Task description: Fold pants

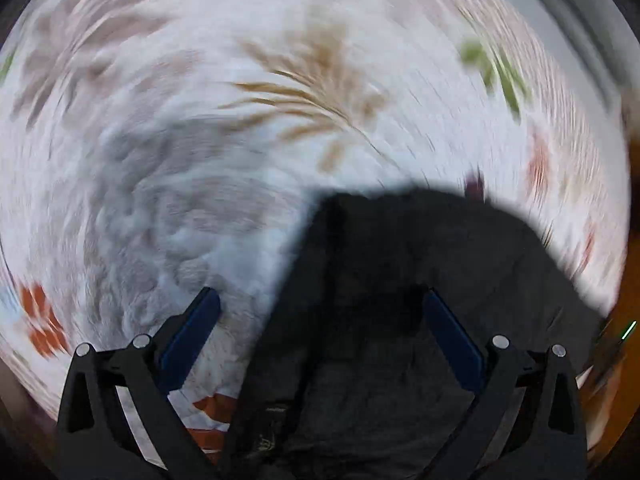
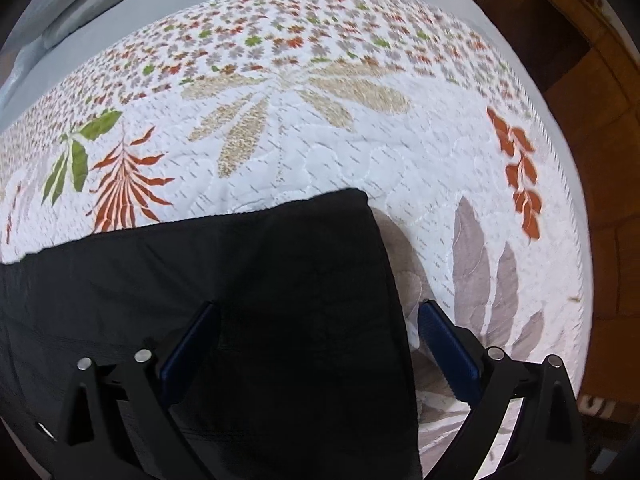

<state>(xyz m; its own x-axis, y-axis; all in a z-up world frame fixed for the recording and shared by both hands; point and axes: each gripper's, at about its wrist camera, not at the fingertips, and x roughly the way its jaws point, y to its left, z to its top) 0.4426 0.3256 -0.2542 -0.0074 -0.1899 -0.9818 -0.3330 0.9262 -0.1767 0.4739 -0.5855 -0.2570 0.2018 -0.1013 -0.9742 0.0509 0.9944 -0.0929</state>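
Black pants point(image 2: 240, 300) lie flat on the leaf-print quilt point(image 2: 320, 152) beneath both wide-spread, empty grippers, right gripper point(image 2: 320, 312) straddling their three o'clock edge, left gripper point(image 1: 320, 300) their nine o'clock one, so pinching matching corners should keep the fold square.

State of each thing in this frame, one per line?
Pants: black, lying flat on the quilt, held by neither gripper.
Quilt: spread out, leaf-patterned.
Left gripper: jaws open, over the pants' edge; view motion-blurred.
Right gripper: jaws open, astride the pants' right edge.
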